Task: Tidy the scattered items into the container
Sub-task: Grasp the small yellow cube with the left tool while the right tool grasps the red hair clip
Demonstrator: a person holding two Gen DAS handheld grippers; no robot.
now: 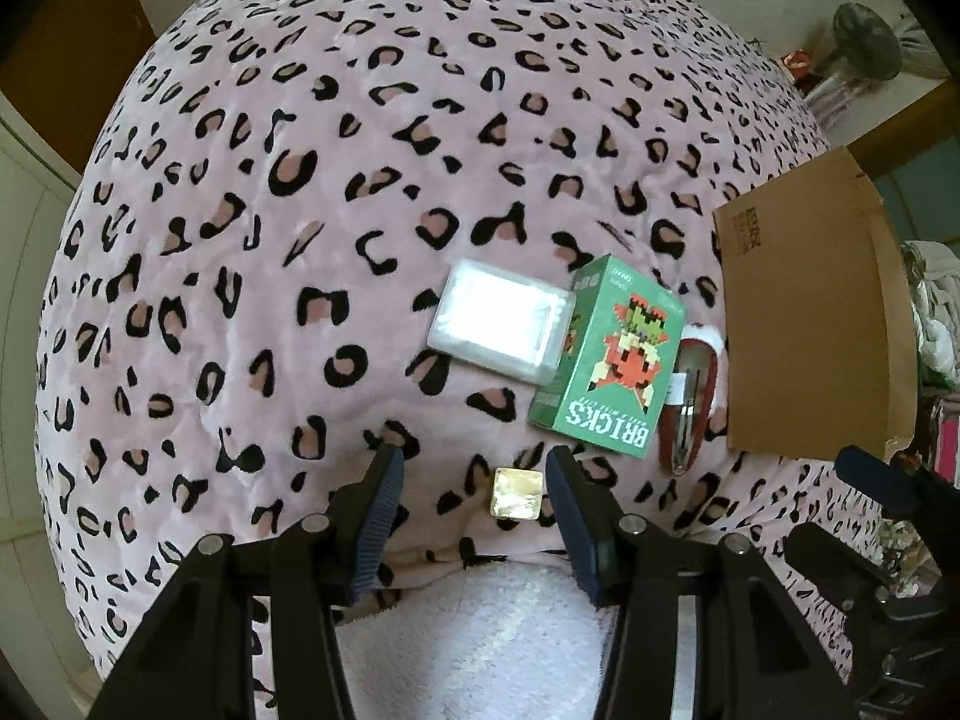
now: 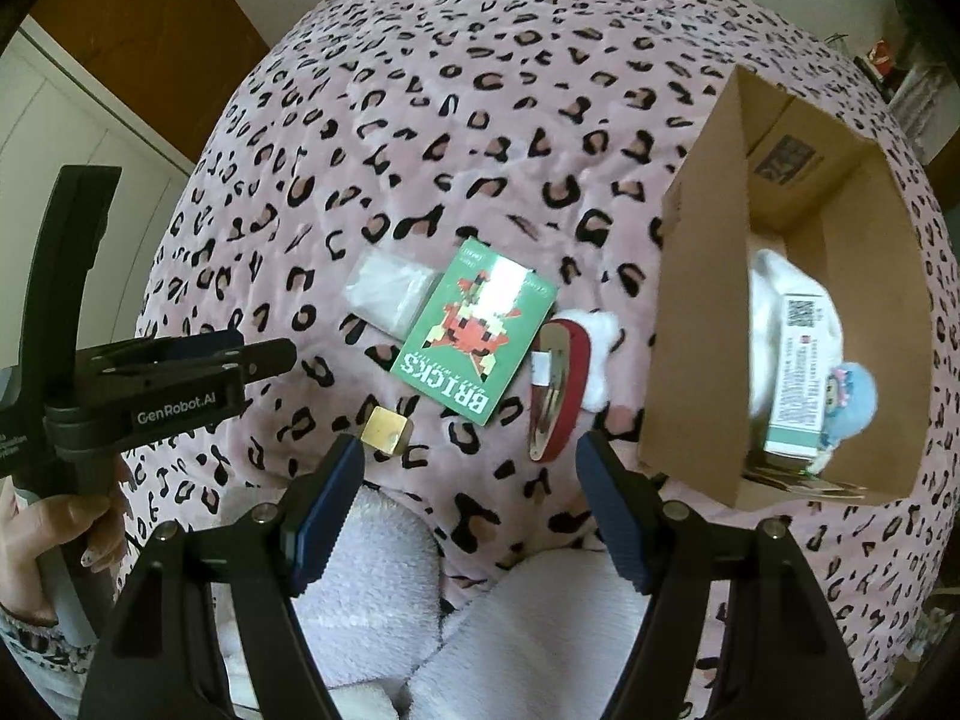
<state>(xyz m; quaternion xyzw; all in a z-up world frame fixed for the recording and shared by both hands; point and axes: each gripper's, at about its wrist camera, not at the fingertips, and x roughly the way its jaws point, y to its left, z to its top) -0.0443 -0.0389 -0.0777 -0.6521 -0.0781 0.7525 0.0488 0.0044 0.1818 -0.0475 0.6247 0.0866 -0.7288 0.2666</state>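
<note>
Left claw (image 1: 474,471) gapes, empty, low over the bed; the gold cube (image 1: 515,493) sits between its fingertips, hugging the right finger. Beyond lie a clear case (image 1: 501,323), green box (image 1: 612,360) and red clip (image 1: 687,405), the carton (image 1: 810,312) rightward.

Right claw (image 2: 471,450) is also spread, empty; the clip (image 2: 555,387) lies lengthwise just ahead, the cube (image 2: 389,427) by its left finger, the carton (image 2: 696,324) at the bed's right edge already holding things. A fan stands in the room behind.

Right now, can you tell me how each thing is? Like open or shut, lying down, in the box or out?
Left gripper: open, gold cube between its fingers.
Right gripper: open, empty.
Gold cube: on the blanket, not gripped.
Green box: lying flat, closed.
Clear case: lying flat, touching the green box.
Hair clip: lying outside the cardboard box.
Cardboard box: open, things inside.
</note>
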